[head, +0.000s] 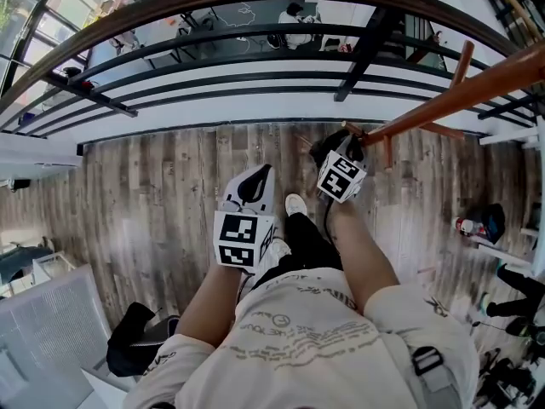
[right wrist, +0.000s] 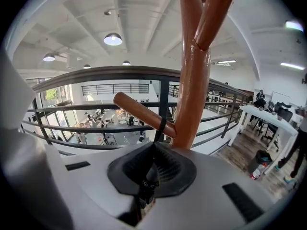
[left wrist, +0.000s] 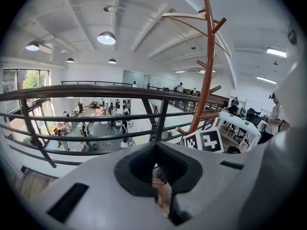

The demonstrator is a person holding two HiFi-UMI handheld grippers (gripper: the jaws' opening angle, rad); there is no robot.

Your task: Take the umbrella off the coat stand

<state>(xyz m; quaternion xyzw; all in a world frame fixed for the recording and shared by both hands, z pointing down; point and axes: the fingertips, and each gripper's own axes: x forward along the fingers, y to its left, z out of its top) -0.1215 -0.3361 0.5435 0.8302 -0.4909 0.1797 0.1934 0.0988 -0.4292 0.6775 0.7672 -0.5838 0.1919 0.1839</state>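
The glossy brown wooden coat stand [right wrist: 193, 95] rises just past your outstretched right gripper [right wrist: 151, 167]. Its jaws are clamped on the black umbrella [right wrist: 145, 188], whose thin strap [right wrist: 162, 124] loops over a rounded peg [right wrist: 139, 110]. Your left gripper [left wrist: 159, 170], held nearer your body, is closed and empty.

umbrella [right wrist: 162, 126] mostly hidden behind right gripper [right wrist: 152, 150].

Bright, even light from ceiling lamps [left wrist: 106, 37]; sharp focus, heavy fisheye bending at edges.
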